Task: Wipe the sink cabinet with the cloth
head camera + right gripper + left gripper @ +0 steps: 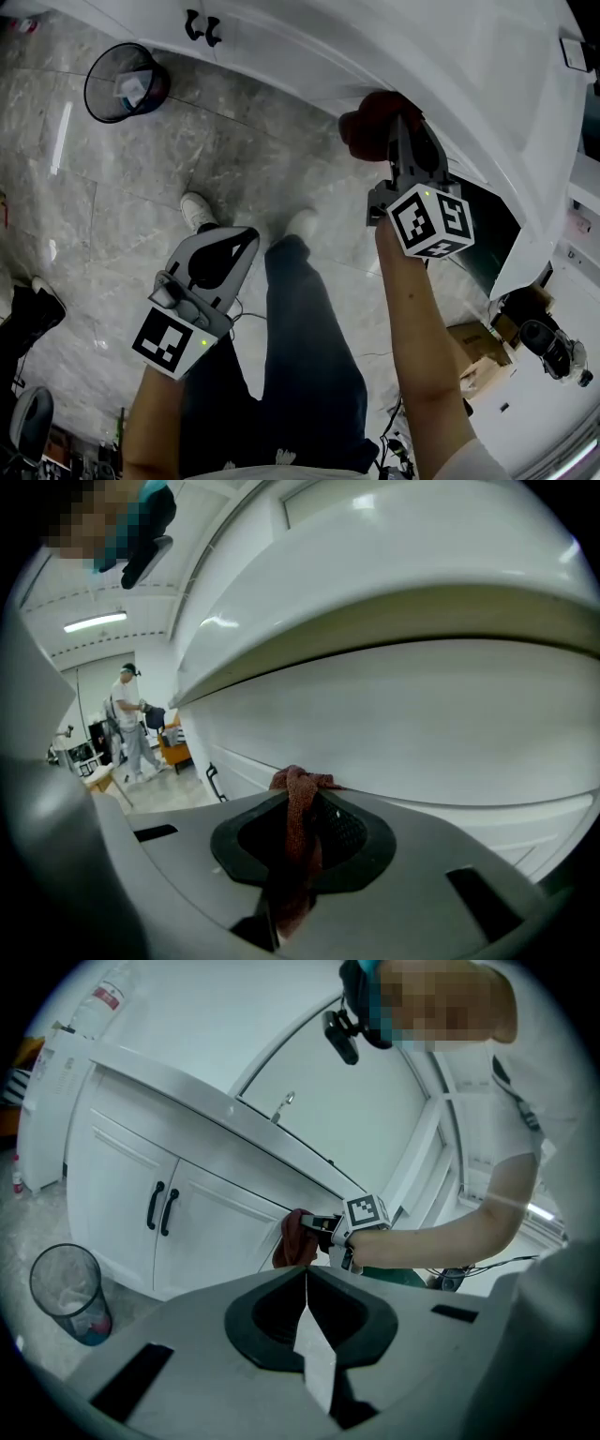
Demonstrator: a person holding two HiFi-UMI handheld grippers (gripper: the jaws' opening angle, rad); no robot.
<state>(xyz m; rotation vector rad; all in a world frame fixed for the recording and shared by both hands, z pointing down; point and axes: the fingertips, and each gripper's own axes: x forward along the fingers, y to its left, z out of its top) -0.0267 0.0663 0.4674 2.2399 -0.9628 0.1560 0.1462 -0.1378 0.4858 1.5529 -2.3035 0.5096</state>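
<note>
Grey marble floor [141,197] spreads below us, with a wire waste bin [127,82] standing near the white sink cabinet [309,47] and its black door handles [202,28]. Our right gripper [401,127] is clamped on the dark red cloth [367,120] — the bunched cloth sits against the cabinet front, just under the countertop lip. Our left gripper [246,236] hangs well apart from the cabinet, low over our legs — its jaws pressed together with nothing between them.

cloth [298,822], between the right gripper [401,120] jaws: dark red, coarsely woven. left gripper [249,232] and right gripper are finished grey, pads black. marker cube [429,221] is patterned in black-and-white squares. sink cabinet [394,56], ahead of the jaws: white, handles [202,26] black.
</note>
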